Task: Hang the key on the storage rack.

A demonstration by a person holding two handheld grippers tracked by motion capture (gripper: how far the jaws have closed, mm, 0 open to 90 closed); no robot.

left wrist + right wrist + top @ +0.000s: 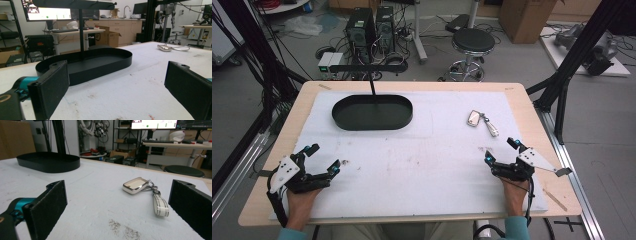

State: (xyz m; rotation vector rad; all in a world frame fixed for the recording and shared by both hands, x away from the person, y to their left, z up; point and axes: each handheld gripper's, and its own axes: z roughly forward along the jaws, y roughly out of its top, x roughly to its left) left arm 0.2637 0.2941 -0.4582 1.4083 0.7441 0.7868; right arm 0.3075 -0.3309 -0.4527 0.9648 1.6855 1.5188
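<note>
One black oval tray (372, 113) w/ upright post sat far-left on the white mat (422, 155); nothing lay btwn grippers and key fob (474, 118). One fob w/ strap lay ahead of right gripper (502, 151), apart. Left gripper (323, 159) near the table's front-left. Both had jaws spread wide, empty.

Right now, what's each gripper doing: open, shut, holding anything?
Left gripper: open, holding nothing, resting near the black tray.
Right gripper: open, holding nothing, facing the key fob.
</note>
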